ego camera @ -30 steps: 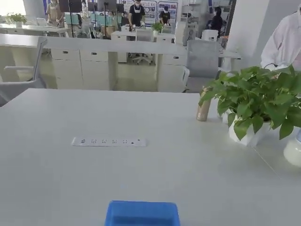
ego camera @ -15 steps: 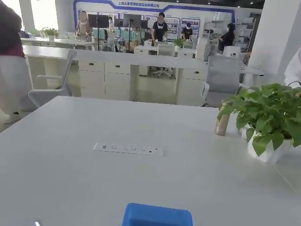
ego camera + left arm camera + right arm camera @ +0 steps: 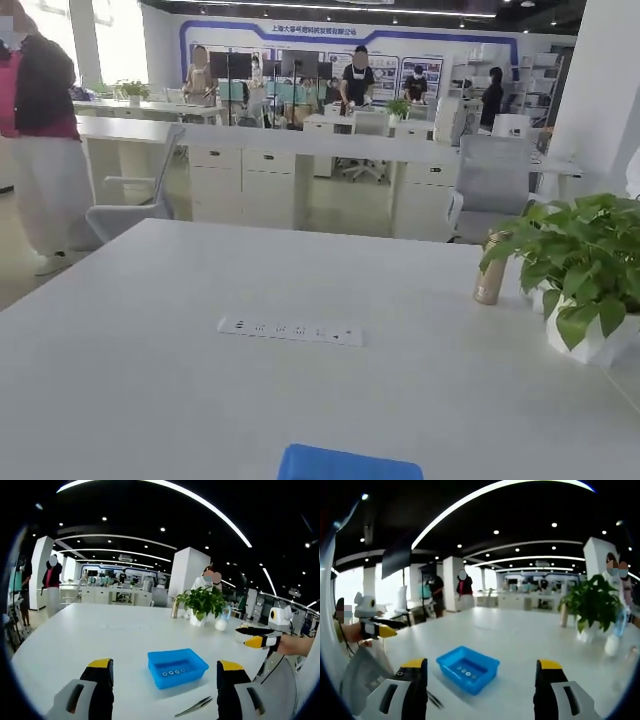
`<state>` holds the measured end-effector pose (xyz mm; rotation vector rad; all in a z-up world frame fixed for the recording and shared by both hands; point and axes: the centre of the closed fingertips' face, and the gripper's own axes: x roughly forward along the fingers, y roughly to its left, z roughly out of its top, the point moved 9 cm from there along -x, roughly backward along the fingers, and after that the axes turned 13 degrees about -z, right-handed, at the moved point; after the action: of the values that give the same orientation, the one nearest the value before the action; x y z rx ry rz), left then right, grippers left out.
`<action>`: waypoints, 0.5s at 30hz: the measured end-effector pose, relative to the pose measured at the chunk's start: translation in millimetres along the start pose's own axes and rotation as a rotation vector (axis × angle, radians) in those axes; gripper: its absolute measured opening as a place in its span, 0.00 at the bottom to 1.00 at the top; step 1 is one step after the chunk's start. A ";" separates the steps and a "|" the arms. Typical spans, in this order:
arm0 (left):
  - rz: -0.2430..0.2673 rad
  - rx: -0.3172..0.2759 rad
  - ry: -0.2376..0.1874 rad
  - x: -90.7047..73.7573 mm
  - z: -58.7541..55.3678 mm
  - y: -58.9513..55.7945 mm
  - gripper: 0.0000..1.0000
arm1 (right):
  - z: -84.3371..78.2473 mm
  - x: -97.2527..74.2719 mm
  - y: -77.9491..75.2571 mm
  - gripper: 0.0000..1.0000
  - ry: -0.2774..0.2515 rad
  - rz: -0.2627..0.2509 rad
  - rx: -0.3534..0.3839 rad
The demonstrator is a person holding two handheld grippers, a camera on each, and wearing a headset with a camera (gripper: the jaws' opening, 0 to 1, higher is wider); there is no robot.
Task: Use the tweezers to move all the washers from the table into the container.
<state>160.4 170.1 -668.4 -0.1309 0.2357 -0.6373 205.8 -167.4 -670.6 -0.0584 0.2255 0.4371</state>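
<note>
A blue container (image 3: 177,667) stands on the white table just ahead of my left gripper (image 3: 165,664), whose jaws are wide apart with nothing between them. Several washers (image 3: 175,671) lie in a row inside it. The tweezers (image 3: 194,706) lie flat on the table in front of the container, near my right jaw. My right gripper (image 3: 482,663) is open too and faces the same container (image 3: 467,669) with washers (image 3: 465,671) in it. The tweezers (image 3: 434,699) peek out beside its left jaw. The head view catches the container's far rim (image 3: 350,465).
A power strip (image 3: 290,331) lies mid-table. A potted plant (image 3: 580,270) and a tan bottle (image 3: 488,270) stand at the far right. The other gripper (image 3: 260,637) hovers at the right of the left gripper view. People stand beyond the table.
The head camera has swung up and to the left, so the scene has shifted. Nothing on the table has visibly moved.
</note>
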 end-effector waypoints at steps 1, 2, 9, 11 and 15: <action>0.001 0.002 -0.013 -0.3 0.9 -0.2 0.90 | 1.0 0.4 0.4 0.90 -0.004 -0.004 -0.004; 0.007 0.009 -0.029 -1.2 2.0 0.0 0.94 | 1.4 0.7 0.5 0.91 -0.006 -0.005 -0.005; 0.080 0.014 -0.071 -11.1 4.3 10.8 0.99 | 2.3 2.7 -1.3 0.98 -0.016 -0.033 -0.016; 0.081 -0.001 -0.073 -12.3 3.6 10.8 0.99 | 0.8 3.1 -0.5 0.97 -0.011 -0.025 0.002; 0.107 0.012 -0.066 -15.9 3.0 13.3 0.99 | -1.9 4.1 1.8 0.99 -0.002 -0.016 0.016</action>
<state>156.4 190.4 -665.3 -0.1267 0.1738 -0.5270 208.2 -164.2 -673.3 -0.0439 0.2268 0.4192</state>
